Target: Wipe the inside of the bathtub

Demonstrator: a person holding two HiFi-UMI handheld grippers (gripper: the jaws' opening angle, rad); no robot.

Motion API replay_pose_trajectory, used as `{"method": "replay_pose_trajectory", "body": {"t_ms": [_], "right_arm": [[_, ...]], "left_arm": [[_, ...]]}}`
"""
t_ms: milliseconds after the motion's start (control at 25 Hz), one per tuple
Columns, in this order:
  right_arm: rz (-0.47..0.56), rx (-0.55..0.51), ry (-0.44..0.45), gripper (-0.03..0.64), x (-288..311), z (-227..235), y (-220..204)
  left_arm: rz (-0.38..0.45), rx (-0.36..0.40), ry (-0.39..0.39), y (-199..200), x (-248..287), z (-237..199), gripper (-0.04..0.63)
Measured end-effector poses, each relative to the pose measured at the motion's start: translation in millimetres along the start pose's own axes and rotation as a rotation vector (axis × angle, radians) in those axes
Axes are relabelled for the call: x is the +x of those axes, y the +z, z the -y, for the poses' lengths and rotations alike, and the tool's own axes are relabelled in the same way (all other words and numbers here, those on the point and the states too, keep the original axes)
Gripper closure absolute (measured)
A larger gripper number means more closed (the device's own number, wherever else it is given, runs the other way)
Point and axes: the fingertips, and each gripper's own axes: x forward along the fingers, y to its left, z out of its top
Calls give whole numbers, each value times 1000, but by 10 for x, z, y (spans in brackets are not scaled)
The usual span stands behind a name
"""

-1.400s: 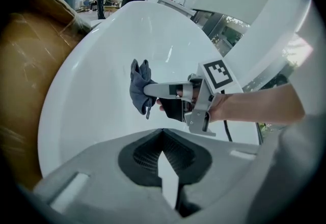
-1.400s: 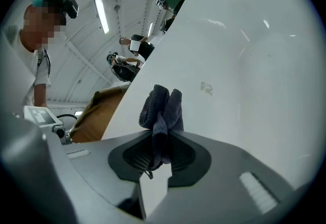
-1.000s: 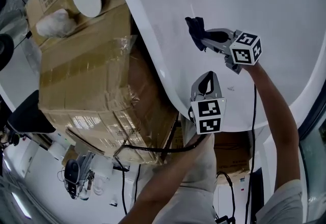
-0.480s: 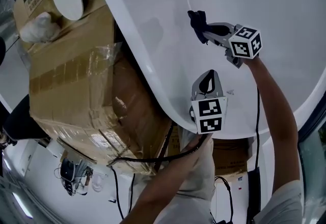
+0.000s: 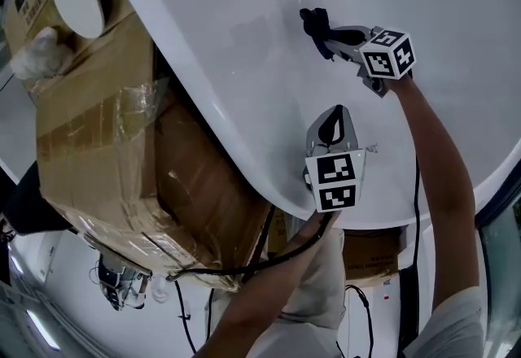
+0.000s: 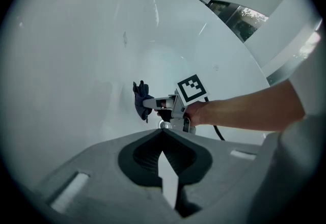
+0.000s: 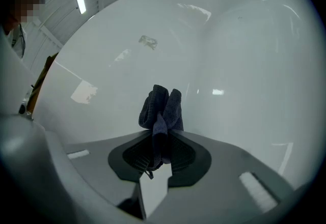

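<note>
Jaws of right gripper (image 7: 162, 139) pinch bunched cloth (image 7: 162, 107).

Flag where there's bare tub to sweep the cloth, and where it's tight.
Bare: bathtub wall beyond the right gripper and its dark cloth, and the strip between cloth and rim. Tight: near the left gripper, fingers shut, beside the right forearm. Cardboard box crowds the rim's outside.

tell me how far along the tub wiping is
Done: the dark cloth is clamped in the right hand-held gripper. In hand: it is held at the inner wall of the bathtub. Left: unclear, since the white surface shows no wiped trail; the left hand-held gripper is shut and empty.
</note>
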Motion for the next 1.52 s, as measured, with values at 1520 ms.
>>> {"method": "replay_pose_trajectory", "body": {"t_ms": [1520], "right_arm": [[-161, 23, 47, 548, 515, -228, -520]], "left_arm": [[-8, -97, -8, 54, 61, 1, 597]]}}
